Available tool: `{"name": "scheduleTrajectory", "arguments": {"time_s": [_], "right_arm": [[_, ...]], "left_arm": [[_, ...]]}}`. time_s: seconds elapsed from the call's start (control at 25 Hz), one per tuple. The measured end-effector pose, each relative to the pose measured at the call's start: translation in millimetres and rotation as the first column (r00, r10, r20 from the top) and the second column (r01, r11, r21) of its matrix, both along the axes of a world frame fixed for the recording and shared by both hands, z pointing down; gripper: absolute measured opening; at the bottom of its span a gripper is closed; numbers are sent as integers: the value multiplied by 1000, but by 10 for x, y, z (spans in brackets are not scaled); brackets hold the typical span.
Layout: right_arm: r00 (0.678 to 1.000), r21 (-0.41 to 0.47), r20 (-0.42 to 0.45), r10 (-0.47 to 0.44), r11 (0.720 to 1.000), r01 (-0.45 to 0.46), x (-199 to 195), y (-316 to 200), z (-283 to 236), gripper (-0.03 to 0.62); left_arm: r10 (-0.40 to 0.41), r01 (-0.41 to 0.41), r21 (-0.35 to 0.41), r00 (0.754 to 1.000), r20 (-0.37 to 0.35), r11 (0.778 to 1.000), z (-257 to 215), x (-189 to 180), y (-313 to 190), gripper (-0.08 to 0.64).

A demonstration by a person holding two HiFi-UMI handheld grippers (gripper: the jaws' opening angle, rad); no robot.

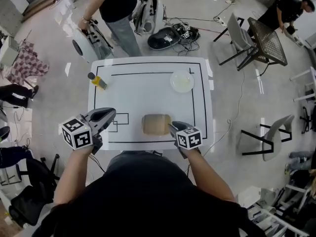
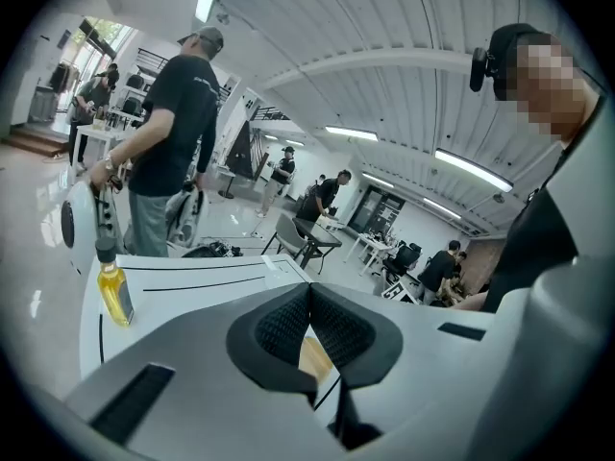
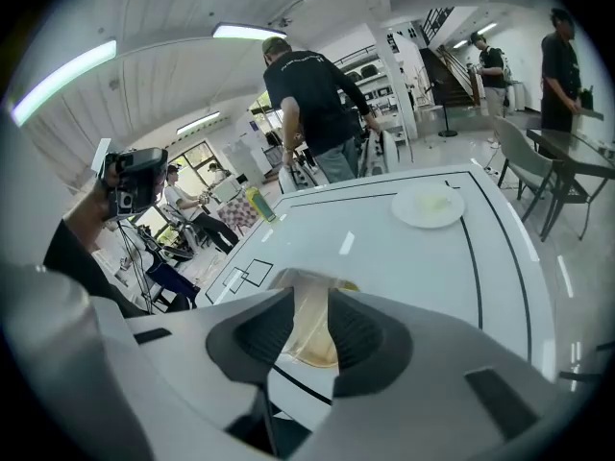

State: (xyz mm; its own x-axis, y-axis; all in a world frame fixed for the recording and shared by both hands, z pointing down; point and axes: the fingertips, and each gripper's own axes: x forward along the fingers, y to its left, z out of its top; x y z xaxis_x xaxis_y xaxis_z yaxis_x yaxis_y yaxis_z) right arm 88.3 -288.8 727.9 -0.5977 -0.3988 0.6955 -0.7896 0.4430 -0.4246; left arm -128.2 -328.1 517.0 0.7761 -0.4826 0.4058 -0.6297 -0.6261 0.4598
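Note:
A tan loaf-like thing in a clear bag (image 1: 156,124) lies on the white table (image 1: 148,90) near its front edge. My right gripper (image 1: 172,126) sits at the bag's right end. In the right gripper view, the right gripper (image 3: 310,320) has its jaws closed narrowly on the bag (image 3: 309,353), whose film stands between the pads. My left gripper (image 1: 111,113) hovers left of the bag, apart from it. In its own view the left gripper (image 2: 309,291) has its pads meeting, nothing between them; the bag (image 2: 315,353) shows beyond.
A small bottle of yellow oil (image 1: 98,81) stands at the table's far left; a pale plate (image 1: 182,81) sits far right. Black lines and small squares (image 1: 121,121) mark the tabletop. A person (image 1: 116,9) stands behind the table. Chairs (image 1: 269,137) and cables surround it.

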Motion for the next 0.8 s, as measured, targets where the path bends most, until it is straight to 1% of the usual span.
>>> {"name": "scheduleTrajectory", "arguments": {"time_s": [0.36, 0.52, 0.72, 0.8], "right_arm": [[1000, -63, 4, -7, 998, 7, -104, -61, 304, 149], [1000, -97, 14, 8, 995, -7, -139, -103, 454, 154], [999, -155, 37, 10, 988, -4, -215, -92, 615, 169], [999, -165, 32, 2, 986, 4, -231, -96, 658, 174]], "left_arm": [[16, -16, 6, 1000, 19, 1000, 85, 28, -206, 21], [27, -28, 13, 1000, 15, 1000, 97, 70, -298, 21], [37, -36, -10, 999, 23, 999, 145, 107, -318, 21], [35, -35, -16, 999, 23, 999, 173, 98, -333, 21]]}}
